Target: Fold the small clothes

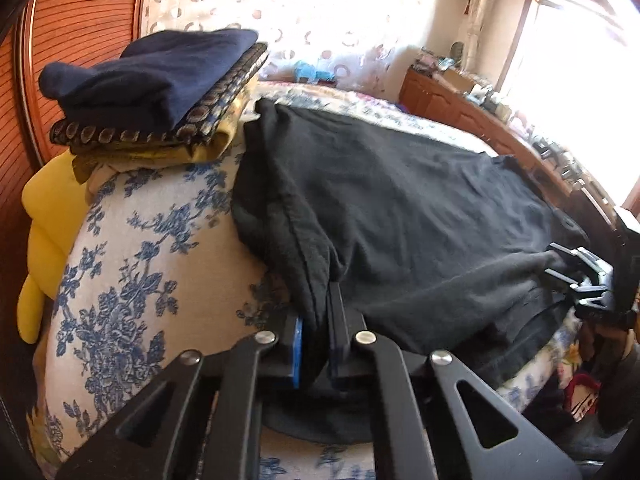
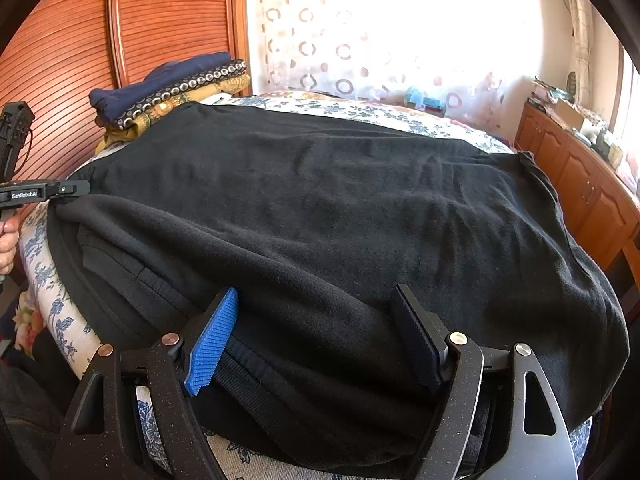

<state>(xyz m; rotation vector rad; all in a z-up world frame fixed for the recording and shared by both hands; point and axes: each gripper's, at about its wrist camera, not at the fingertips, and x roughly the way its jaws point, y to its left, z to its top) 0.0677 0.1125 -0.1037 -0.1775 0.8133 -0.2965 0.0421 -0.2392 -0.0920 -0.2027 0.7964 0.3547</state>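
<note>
A black garment (image 2: 340, 216) lies spread over the floral bedspread, with a fold rolled up along its near edge; it also shows in the left wrist view (image 1: 420, 208). My left gripper (image 1: 320, 320) is shut on the garment's near left edge, cloth pinched between its pads. It also shows at the left of the right wrist view (image 2: 76, 189). My right gripper (image 2: 316, 332) is open, its blue pad (image 2: 212, 340) and black pad (image 2: 416, 340) standing either side of the rolled near fold. It also shows in the left wrist view (image 1: 576, 280).
A stack of folded clothes (image 1: 160, 92), navy on patterned on yellow, sits at the bed's far left by the wooden slatted wall (image 2: 60, 60). The floral bedspread (image 1: 132, 264) lies under everything. A wooden cabinet (image 2: 580, 184) runs along the right. A curtained window is behind.
</note>
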